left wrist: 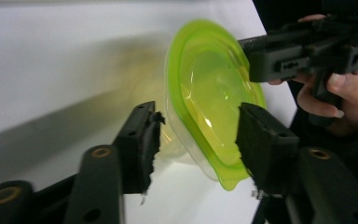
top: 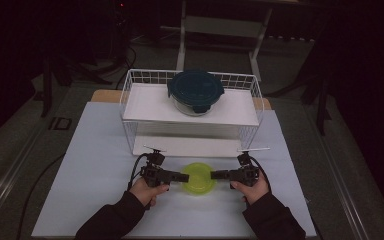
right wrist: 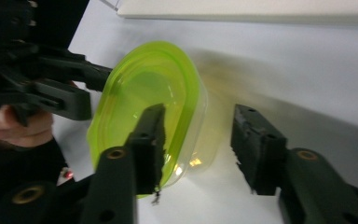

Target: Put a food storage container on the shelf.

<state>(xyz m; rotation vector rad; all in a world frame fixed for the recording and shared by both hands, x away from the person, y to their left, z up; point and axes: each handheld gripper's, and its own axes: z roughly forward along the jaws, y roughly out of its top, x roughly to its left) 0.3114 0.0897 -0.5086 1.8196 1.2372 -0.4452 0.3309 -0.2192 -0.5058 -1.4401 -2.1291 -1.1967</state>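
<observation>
A round clear container with a yellow-green lid (top: 198, 178) sits on the white table top between my two grippers. My left gripper (top: 185, 176) reaches it from the left, my right gripper (top: 214, 175) from the right, both lying level. In the left gripper view the container's (left wrist: 205, 93) rim lies between the jaws of my left gripper (left wrist: 198, 135); one pad (left wrist: 256, 140) is over the lid, the other beside the clear wall. In the right gripper view my right gripper (right wrist: 198, 140) straddles the container's (right wrist: 144, 88) rim too, with a gap showing at the far pad (right wrist: 251, 140).
A white wire basket rack (top: 130, 95) stands behind the container, with a glass container under a dark teal lid (top: 195, 90) on its upper white shelf. The white table top (top: 95, 165) spreads to both sides. The room around it is dark.
</observation>
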